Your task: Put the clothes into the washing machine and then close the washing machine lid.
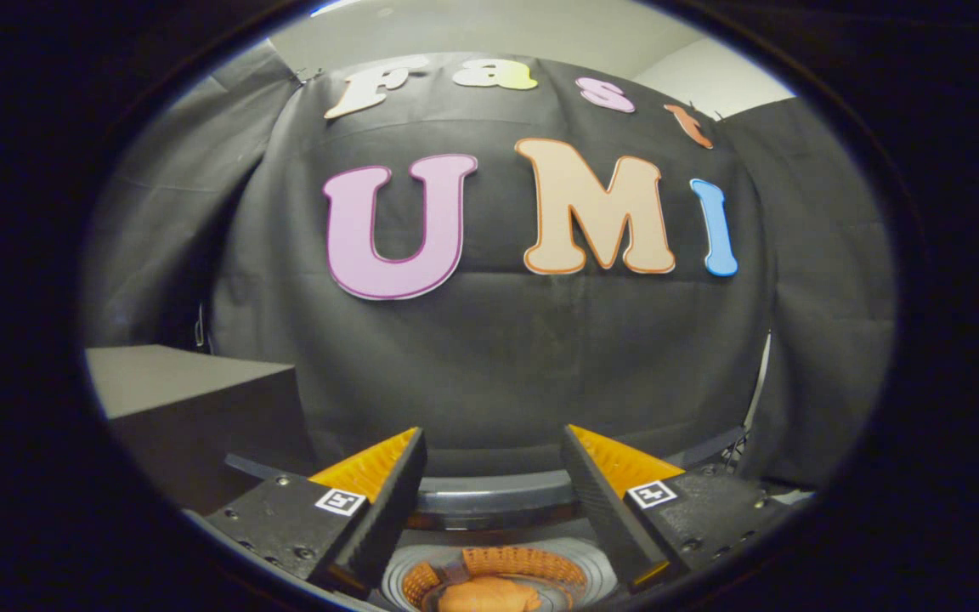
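1. At the left of the frame, a dark box-like block (192,399) with a pale top stands against the booth's black cloth wall; it plays no part in my work as far as I can judge.
2. Low in the frame, my claw (494,501) is open, its two fingers spread well apart with nothing between them, pointed level toward the wall rather than down.
3. Bottom centre, below and between my fingers, is the washing machine (489,497): I see the curved grey rim of its open top and a ribbed orange drum (523,563) inside.
4. In that drum lies the clothes (489,597), a soft orange bundle, so I judge the loading done or nearly so.
5. Cloth like this should be light, limp and easy to crumple; if I must take it again, I would pinch a raised fold at the top of the heap, not an edge.
6. The washing machine lid I cannot pick out for certain; it is not yet shut, since the drum lies open.
7. My hand seems held above the opening, claw tilted up and away.
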### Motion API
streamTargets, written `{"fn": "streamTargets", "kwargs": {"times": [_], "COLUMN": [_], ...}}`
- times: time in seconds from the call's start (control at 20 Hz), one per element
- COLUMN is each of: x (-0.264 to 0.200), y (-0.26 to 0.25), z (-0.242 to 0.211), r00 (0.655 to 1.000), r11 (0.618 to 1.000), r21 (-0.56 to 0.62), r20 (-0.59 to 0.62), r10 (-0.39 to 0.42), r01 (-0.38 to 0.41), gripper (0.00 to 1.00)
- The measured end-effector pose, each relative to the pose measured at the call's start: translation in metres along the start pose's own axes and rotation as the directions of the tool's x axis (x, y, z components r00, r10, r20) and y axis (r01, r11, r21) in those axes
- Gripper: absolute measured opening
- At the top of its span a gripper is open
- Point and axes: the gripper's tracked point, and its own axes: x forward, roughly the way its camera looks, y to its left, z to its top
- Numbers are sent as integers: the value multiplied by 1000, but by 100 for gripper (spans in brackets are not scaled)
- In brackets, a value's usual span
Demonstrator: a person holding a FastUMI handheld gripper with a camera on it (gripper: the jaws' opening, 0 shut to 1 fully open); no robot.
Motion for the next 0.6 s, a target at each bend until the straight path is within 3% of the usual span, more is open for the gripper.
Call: {"fn": "streamTargets", "kwargs": {"times": [0.15,0.25,0.6], "x": [-23,-38,-82], "y": [-22,-32,-40], "z": [-43,-48,-61], "r00": [994,991,984], "r11": [995,987,988], "r21": [89,143,125], "r20": [-105,-125,-163], "r10": [-31,-54,-71], "r01": [41,72,92], "gripper": [97,97,97]}}
